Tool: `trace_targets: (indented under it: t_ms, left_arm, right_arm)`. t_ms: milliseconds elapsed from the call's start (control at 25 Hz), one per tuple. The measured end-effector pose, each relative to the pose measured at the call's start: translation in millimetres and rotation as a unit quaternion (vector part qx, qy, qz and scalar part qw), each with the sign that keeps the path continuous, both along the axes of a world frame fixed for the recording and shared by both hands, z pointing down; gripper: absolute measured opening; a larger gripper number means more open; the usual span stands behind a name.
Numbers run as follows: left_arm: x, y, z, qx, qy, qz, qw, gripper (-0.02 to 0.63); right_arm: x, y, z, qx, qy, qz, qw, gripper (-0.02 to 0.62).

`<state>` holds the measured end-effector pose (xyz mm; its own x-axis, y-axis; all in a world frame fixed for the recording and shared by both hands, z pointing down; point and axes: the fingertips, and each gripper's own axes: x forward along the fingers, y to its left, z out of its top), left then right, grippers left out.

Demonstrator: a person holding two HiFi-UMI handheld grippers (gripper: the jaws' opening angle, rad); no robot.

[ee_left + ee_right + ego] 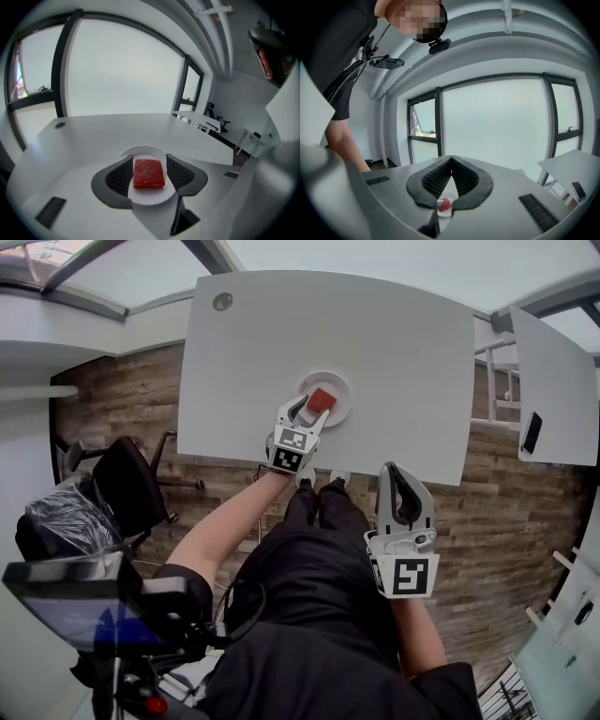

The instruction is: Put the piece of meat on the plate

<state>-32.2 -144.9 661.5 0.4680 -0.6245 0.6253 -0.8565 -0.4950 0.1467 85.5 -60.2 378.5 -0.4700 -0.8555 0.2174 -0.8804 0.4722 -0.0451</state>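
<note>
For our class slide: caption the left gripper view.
Open left gripper straddles the red piece of meat lying on a white plate on the table.

We see the meat [149,173], a flat red rectangular slab, lying flat at the middle of the plate [150,197], small, round and white, near our table's [281,352] front edge.

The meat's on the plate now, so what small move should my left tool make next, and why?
Probably lift the left tool straight up and back, clear of the plate. The piece of meat lies flat on the plate, and the jaws stand apart either side without touching it, so a clean retreat should not drag it.
</note>
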Motion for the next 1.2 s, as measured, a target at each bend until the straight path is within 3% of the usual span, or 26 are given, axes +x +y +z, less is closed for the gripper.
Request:
trace_targets:
  t_ms: [240,360,480,640,800,1040,1200]
  left_arm:
    - [-8,3,-35,0.029,0.033,-0.03,0.9986,0.221]
    - [-18,20,-71,0.065,0.047,-0.053,0.9954,0.146]
    - [-22,62,-114,0.079,0.083,-0.077,0.9905,0.092]
    - [-20,84,-155,0.106,0.103,-0.09,0.9849,0.006]
    - [-28,109,-194,0.134,0.117,-0.09,0.98,0.006]
    - [-62,131,-264,0.206,0.099,-0.123,0.9657,0.006]
    - [-63,129,-281,0.223,0.131,-0.15,0.9542,0.006]
  right_arm:
    - [-3,-11,12,-0.007,-0.007,-0.007,1.0,0.006]
    - [-9,1,2,0.01,-0.013,-0.019,1.0,0.006]
    - [-17,33,-19,0.026,-0.016,-0.023,0.999,0.006]
    - [-22,35,-19,0.028,-0.026,-0.029,0.999,0.006]
    - [-21,35,-25,0.032,-0.031,-0.033,0.998,0.006]
    - [-19,33,-45,0.046,-0.037,-0.033,0.998,0.006]
    - [-21,30,-48,0.051,-0.048,-0.049,0.996,0.006]
